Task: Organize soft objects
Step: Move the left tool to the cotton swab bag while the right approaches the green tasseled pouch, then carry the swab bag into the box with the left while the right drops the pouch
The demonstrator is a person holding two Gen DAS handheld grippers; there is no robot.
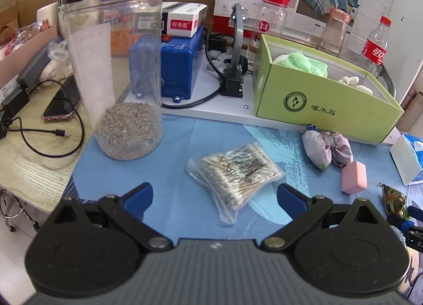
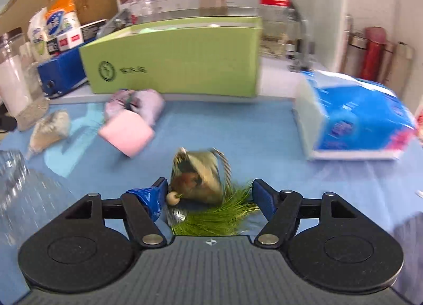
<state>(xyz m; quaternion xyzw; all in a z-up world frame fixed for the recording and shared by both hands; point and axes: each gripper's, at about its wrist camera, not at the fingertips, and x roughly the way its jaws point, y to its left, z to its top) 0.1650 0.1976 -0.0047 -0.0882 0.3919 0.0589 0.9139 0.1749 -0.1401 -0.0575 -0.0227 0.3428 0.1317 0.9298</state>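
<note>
Blue mat (image 1: 169, 151): one swab bag (image 1: 234, 170), one pink sponge (image 1: 354, 177); both grippers (image 1: 214, 199) (image 2: 208, 194) wide, holding nothing.

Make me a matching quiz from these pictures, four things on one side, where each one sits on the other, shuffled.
Things:
1. green towel
2. bag of cotton swabs
3. tassel charm
4. pink sponge

Places:
A. between the right claw's open fingers
B. inside the green box
C. ahead of the left claw
D. beside the lilac pouch

Pairs: 1-B, 2-C, 3-A, 4-D
</note>
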